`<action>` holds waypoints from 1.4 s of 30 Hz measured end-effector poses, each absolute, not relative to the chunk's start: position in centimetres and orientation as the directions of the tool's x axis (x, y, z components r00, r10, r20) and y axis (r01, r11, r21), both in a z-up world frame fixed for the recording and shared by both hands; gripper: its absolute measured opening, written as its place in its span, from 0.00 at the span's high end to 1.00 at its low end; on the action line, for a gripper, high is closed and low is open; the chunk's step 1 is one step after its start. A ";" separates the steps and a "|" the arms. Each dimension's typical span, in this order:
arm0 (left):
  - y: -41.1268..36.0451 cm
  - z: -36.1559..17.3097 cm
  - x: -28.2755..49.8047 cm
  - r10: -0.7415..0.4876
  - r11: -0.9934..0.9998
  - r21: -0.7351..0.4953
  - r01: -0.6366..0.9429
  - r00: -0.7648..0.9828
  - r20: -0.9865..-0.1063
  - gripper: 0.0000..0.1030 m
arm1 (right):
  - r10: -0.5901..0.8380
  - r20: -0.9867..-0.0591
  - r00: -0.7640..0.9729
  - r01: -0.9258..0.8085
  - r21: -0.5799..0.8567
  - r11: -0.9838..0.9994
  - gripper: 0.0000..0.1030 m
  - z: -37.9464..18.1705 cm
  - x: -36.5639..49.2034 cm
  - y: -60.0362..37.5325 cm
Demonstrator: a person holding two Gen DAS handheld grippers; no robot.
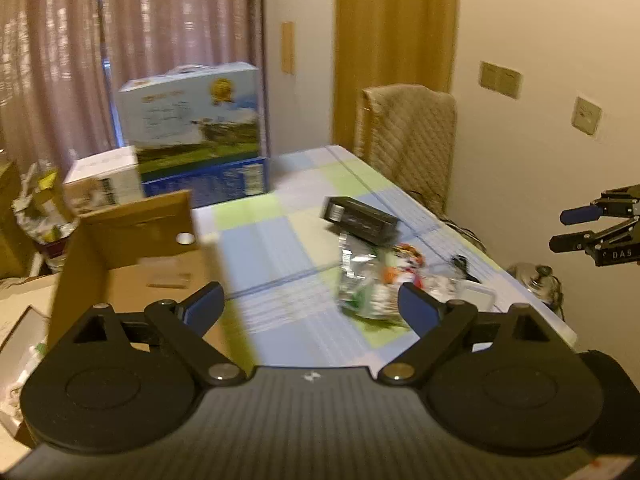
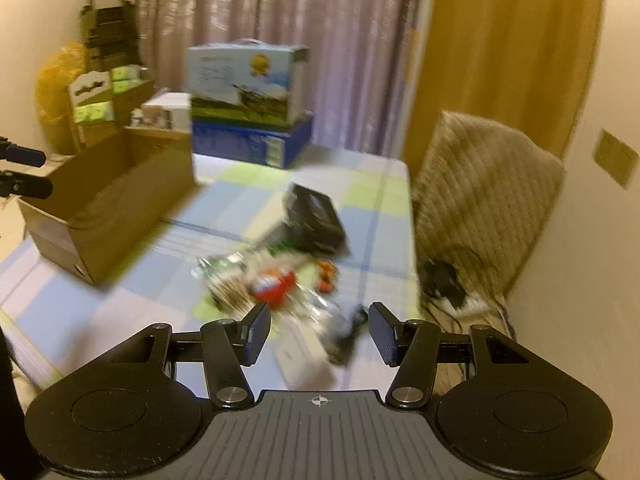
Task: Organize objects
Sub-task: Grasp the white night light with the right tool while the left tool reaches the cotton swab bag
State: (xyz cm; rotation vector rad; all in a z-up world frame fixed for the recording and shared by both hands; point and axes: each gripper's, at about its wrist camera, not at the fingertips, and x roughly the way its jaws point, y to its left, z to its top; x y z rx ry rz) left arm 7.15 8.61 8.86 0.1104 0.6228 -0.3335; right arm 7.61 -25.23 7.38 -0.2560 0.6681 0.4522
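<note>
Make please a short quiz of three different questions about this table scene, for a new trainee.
1. True or false: the cardboard box on the table stands open.
2. Which lies nearest the chair? A: black box; B: cardboard box; C: blue carton.
3. Fill in: neither the left tool nor the right tool holds ____.

Key: 1 true; 2 A; 3 anything.

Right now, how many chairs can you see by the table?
1. The padded chair stands at the table's far right side, against the wall near the yellow curtain. Others may be hidden out of view.
</note>
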 end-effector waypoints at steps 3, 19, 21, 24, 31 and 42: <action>5.8 7.4 7.4 -0.302 0.926 -0.004 0.377 0.735 -0.608 0.10 | 0.304 -0.658 0.689 -0.455 -0.066 0.888 0.50 6.6 7.1 -27.5; -0.2 0.4 10.6 -0.284 0.907 0.031 0.421 0.661 -0.694 0.10 | 0.334 -0.707 0.623 -0.472 0.000 0.882 0.50 1.3 10.1 -27.9; -0.3 -0.1 11.1 -0.286 0.905 0.030 0.424 0.660 -0.695 0.10 | 0.346 -0.713 0.610 -0.488 0.006 0.873 0.50 0.6 10.7 -27.5; -0.5 -0.8 11.9 -0.286 0.902 0.036 0.431 0.658 -0.697 0.10 | 0.366 -0.727 0.581 -0.522 0.013 0.853 0.50 -0.6 11.8 -26.6; -0.5 -2.8 13.8 -0.281 0.905 0.025 0.425 0.642 -0.714 0.10 | 0.395 -0.760 0.516 -0.602 0.007 0.798 0.50 -3.4 14.2 -24.7; -0.9 -5.6 16.6 -0.294 0.899 0.003 0.437 0.609 -0.737 0.10 | 0.403 -0.796 0.453 -0.667 -0.003 0.745 0.50 -6.6 17.6 -23.4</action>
